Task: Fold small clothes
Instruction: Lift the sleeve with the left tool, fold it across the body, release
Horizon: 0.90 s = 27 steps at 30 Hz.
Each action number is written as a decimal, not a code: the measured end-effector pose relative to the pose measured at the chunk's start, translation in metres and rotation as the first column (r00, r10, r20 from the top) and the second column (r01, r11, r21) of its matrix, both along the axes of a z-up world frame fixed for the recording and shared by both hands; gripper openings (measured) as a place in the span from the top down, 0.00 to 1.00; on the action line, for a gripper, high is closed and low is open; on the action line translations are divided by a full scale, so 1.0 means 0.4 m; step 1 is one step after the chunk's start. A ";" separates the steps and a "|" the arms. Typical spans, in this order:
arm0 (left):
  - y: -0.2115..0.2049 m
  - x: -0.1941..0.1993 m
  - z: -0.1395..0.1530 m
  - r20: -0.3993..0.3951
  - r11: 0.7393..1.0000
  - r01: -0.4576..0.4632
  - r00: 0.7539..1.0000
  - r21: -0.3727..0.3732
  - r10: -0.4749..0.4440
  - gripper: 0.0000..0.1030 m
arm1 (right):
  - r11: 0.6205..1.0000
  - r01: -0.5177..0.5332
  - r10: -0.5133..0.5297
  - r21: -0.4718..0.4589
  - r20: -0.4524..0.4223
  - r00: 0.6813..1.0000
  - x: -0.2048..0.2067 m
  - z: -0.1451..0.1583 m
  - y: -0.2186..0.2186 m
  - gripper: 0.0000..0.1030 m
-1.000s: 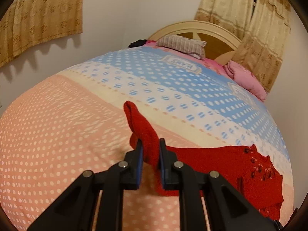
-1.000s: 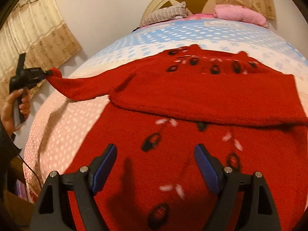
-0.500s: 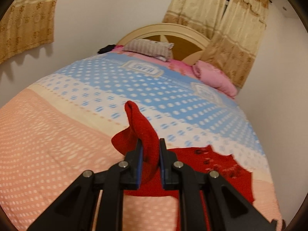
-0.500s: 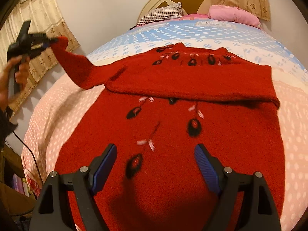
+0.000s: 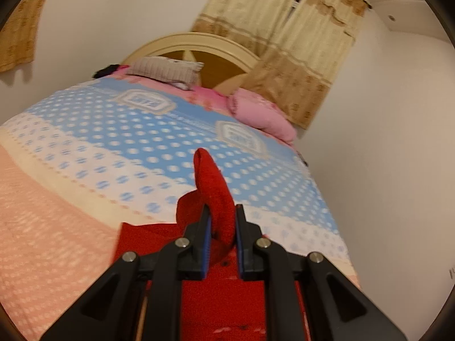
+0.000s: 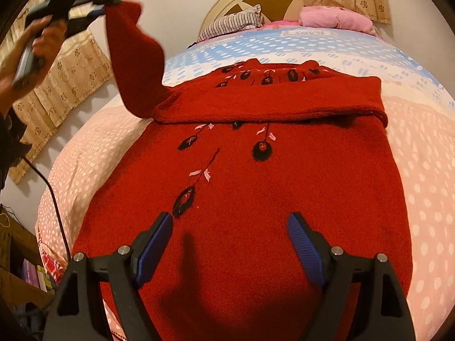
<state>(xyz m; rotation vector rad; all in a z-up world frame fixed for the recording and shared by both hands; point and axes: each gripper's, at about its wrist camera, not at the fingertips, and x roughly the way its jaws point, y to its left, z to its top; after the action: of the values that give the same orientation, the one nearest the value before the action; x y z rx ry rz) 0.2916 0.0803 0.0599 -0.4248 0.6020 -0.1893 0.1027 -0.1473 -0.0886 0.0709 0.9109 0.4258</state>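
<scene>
Nearest, right gripper (image 6: 229,244) hovering over the hem of the red sweater (image 6: 256,199), jaws spread wide and empty. Sweater spread flat across the foot end of the bed (image 6: 421,170), right sleeve already folded across the chest. Farther off, left gripper (image 5: 222,227) clamped on the left sleeve (image 6: 133,56), now lifted clear of the bed, up from a second ago. Likely next: sleeve carried over the chest.

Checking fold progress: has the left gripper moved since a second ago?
Yes. The left gripper carried the sleeve up, from beside the bedspread to high against the wall.
</scene>
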 end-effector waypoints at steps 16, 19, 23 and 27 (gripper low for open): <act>-0.506 -0.002 -0.172 -0.059 0.930 0.251 0.968 0.268 -0.245 0.68 | 0.999 -0.010 0.012 -0.032 0.077 0.997 -0.048 -0.022 -0.001 0.18; -0.519 -0.009 -0.217 -0.111 0.911 0.281 0.959 0.303 -0.259 0.64 | 0.998 -0.029 0.033 -0.050 0.086 0.996 -0.050 -0.026 0.010 0.14; -0.463 -0.032 -0.219 -0.109 0.908 0.266 0.964 0.324 -0.244 0.40 | 0.998 -0.031 0.036 -0.054 0.093 0.995 -0.054 -0.028 0.012 0.13; -0.331 -0.065 -0.239 -0.073 0.900 0.188 0.982 0.394 -0.173 0.22 | 0.999 -0.032 0.033 -0.016 0.092 0.995 -0.053 -0.025 0.000 0.13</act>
<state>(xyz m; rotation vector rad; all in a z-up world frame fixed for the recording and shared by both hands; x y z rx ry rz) 0.2656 -0.0519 -0.0356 0.0262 0.6974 -0.2297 0.0817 -0.1473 -0.0987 0.0234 0.8252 0.4490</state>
